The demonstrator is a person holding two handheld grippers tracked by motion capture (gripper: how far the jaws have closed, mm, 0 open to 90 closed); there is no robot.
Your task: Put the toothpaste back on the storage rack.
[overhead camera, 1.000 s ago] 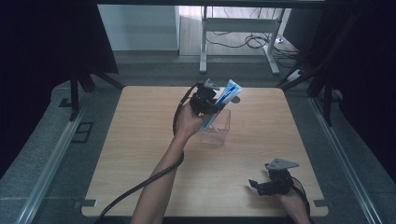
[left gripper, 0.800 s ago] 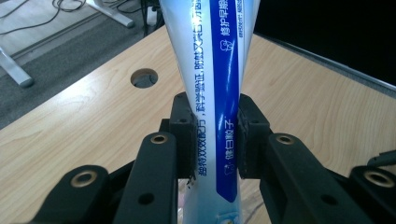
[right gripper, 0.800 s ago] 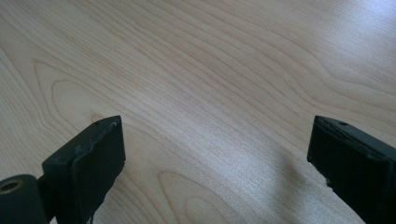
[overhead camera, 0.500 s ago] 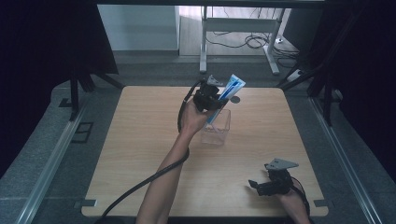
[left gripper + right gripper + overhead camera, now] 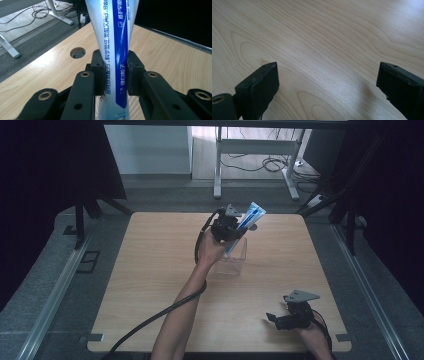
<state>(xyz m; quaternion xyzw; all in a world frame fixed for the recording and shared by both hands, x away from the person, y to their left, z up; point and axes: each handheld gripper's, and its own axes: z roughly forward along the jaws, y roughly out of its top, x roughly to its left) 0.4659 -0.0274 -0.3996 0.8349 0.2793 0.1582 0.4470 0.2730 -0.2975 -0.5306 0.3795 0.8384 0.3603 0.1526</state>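
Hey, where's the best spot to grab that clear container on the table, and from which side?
Probably the clear container is best gripped across one thin upper wall, fingers coming straight down from above. It stands upright with an open top, but the toothpaste tube in the left gripper hangs over it.

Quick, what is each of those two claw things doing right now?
Left gripper: closed on a white and blue toothpaste tube, held above the clear plastic box.
Right gripper: open, holding nothing, over the bare wooden table.

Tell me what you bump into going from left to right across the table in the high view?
Left gripper squeezing the toothpaste tube → clear box → right gripper, open, down by the table edge.
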